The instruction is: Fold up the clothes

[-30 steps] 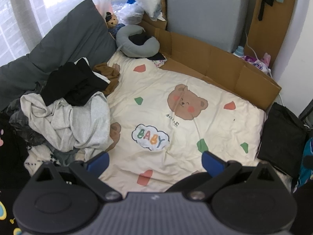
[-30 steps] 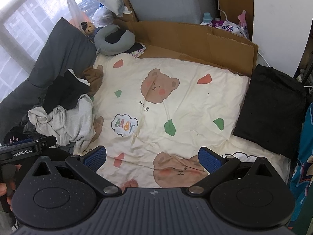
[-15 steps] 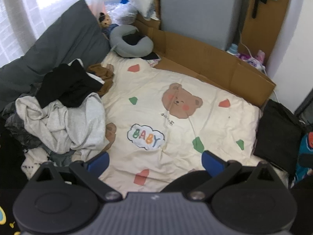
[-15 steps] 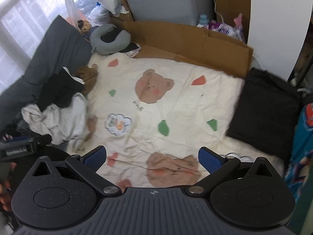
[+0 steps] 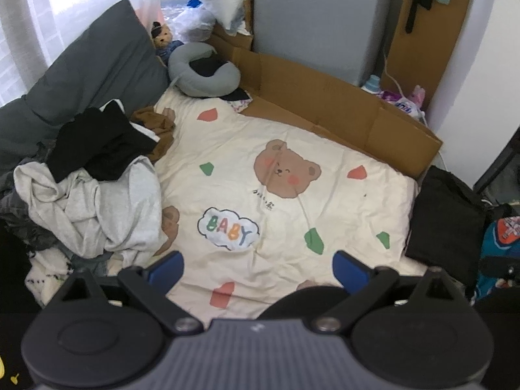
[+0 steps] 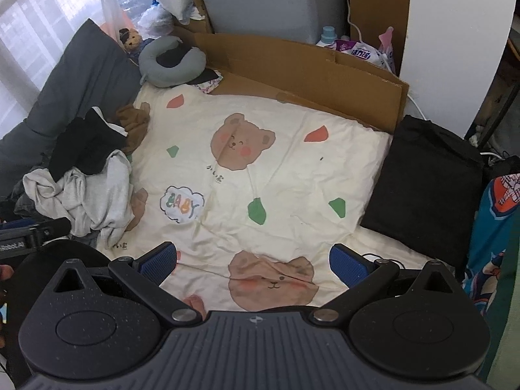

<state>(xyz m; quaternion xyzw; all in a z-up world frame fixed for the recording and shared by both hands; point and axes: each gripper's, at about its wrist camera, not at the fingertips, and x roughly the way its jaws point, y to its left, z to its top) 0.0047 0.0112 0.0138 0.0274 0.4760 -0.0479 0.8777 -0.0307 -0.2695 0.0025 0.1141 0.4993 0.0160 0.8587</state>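
Two grippers hang above the near edge of the bed, both pointed forward and tilted down at the cream blanket [image 5: 341, 188] with its bear faces and the "BABY" cloud. The left gripper [image 5: 258, 268] has its blue pads spread wide, nothing between them, and under the gap lies only bare blanket. The right gripper [image 6: 253, 260] hovers the same way, jaws wide apart and empty, over a bear face printed near the blanket's front edge. From the right wrist view the left gripper's dark body shows at the far left, held in a person's hand [image 6: 5, 274] of which only a sliver of fingers is visible at the frame edge. Neither tool touches any cloth. The clothes pile [image 5: 87, 195] sits on the left side of the bed, well apart from both grippers: a rumpled light grey garment [image 6: 84, 195] at the front, a black garment [image 5: 97, 143] heaped on top of it, and a brown garment [image 5: 156, 126] just behind. On the right edge of the blanket lies a flat, folded black garment [image 6: 425, 175]. A cardboard sheet [image 5: 325, 97] stands along the far side, with a grey neck pillow [image 5: 204, 74] at the far left corner.
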